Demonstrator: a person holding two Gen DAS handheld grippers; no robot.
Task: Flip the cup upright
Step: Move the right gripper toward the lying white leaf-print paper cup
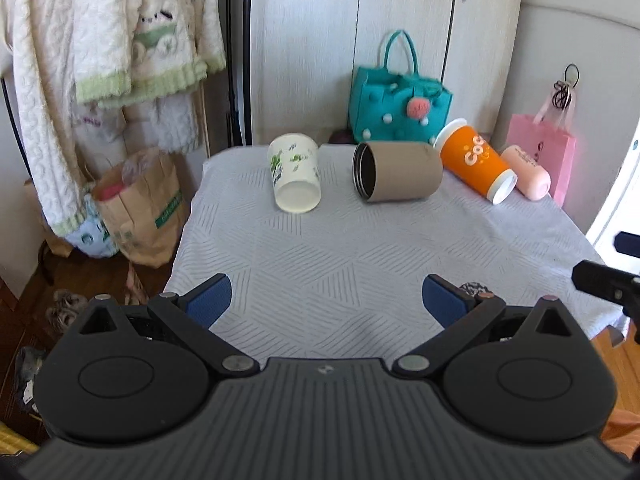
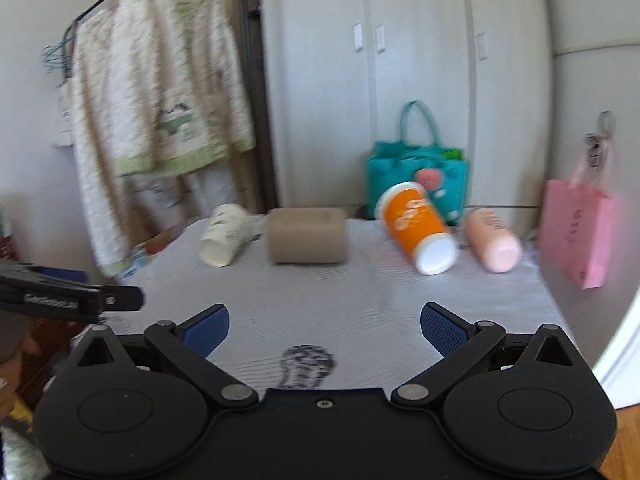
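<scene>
Several cups lie on their sides at the far end of the table (image 1: 360, 264): a white cup with green print (image 1: 295, 172), a brown cup with a dark metal rim (image 1: 398, 171), an orange cup with white lettering (image 1: 476, 162) and a pink cup (image 1: 526, 172). They also show in the right wrist view: the white cup (image 2: 226, 234), the brown cup (image 2: 307, 235), the orange cup (image 2: 418, 226), the pink cup (image 2: 493, 239). My left gripper (image 1: 327, 300) is open and empty over the table's near end. My right gripper (image 2: 325, 330) is open and empty too, to its right.
A teal felt bag (image 1: 400, 102) stands behind the cups against white cabinet doors. A pink paper bag (image 1: 544, 156) hangs at the right. Clothes on a rack (image 1: 112, 40) and a brown paper bag (image 1: 140, 208) are left of the table. A dark print (image 2: 306, 364) marks the cloth.
</scene>
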